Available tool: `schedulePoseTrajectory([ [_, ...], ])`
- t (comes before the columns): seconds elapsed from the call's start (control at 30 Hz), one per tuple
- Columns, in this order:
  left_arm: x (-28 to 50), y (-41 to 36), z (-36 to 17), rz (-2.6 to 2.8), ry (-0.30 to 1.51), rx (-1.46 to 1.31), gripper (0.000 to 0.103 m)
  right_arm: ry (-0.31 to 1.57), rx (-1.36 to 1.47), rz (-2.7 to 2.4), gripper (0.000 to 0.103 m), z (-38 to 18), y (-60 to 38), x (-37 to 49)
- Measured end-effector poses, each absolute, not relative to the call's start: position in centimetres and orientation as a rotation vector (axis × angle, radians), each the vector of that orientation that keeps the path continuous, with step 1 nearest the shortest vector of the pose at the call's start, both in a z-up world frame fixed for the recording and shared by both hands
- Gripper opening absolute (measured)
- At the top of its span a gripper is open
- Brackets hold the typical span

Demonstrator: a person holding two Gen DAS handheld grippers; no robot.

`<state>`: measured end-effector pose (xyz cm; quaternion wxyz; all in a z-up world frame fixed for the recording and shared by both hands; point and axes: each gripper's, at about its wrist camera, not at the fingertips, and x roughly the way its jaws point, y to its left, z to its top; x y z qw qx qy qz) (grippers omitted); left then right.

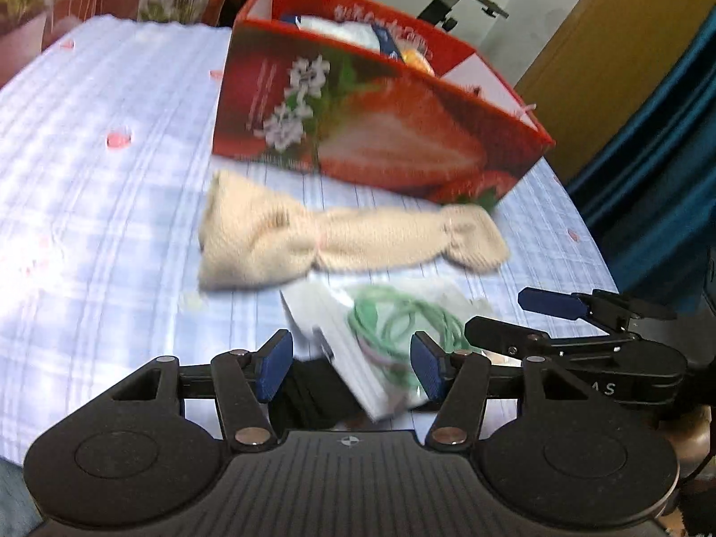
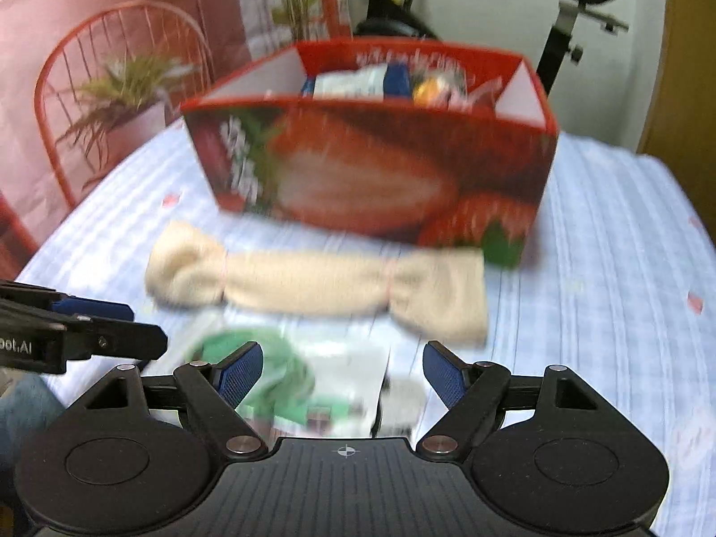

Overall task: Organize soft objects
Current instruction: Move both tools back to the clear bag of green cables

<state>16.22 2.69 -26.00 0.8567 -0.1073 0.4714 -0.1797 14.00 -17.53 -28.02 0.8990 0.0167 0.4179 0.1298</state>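
The clear packet of green bands [image 1: 394, 335] lies flat on the checked tablecloth [image 1: 112, 206], nearest both tools, likely next to go. Just behind it the cream knitted roll [image 1: 340, 237], tied at two places, lies along the strawberry-printed box [image 1: 358, 121], which already holds packets. The left hand-held gripper [image 1: 351, 367] and the right hand-held gripper [image 2: 342, 373] both hover with jaws apart, empty, over the packet.
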Motion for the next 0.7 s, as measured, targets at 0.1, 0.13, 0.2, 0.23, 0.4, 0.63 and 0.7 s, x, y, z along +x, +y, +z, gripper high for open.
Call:
schedulePoseTrajectory([
  [0.1, 15.5, 2.3, -26.9, -0.378, 1.009, -0.207, 0.058, 0.889, 0.041, 0.27, 0.076, -28.2, -17.7, 13.0],
  [0.13, 15.2, 2.0, -27.2, -0.376, 1.011, -0.2, 0.058, 0.9, 0.038, 0.272, 0.076, -28.3, -17.7, 12.7],
  [0.2, 15.0, 1.6, -27.5, -0.376, 1.012, -0.174, 0.057, 0.918, 0.036, 0.273, 0.077, -28.7, -17.6, 12.5],
  [0.23, 14.8, 1.4, -27.6, -0.38, 1.012, -0.16, 0.056, 0.93, 0.039, 0.274, 0.077, -28.9, -17.5, 12.4],
  [0.4, 14.4, 1.7, -27.9, -0.388, 0.993, -0.153, 0.054, 0.985, 0.068, 0.29, 0.082, -30.4, -17.3, 12.7],
  [0.63, 15.0, 1.6, -28.6, -0.371, 0.961, -0.176, 0.052, 0.954, -0.016, 0.296, 0.076, -31.7, -15.4, 12.5],
  [0.7, 15.7, 1.6, -28.7, -0.357, 0.953, -0.185, 0.052, 0.942, -0.013, 0.292, 0.074, -31.8, -15.2, 12.8],
])
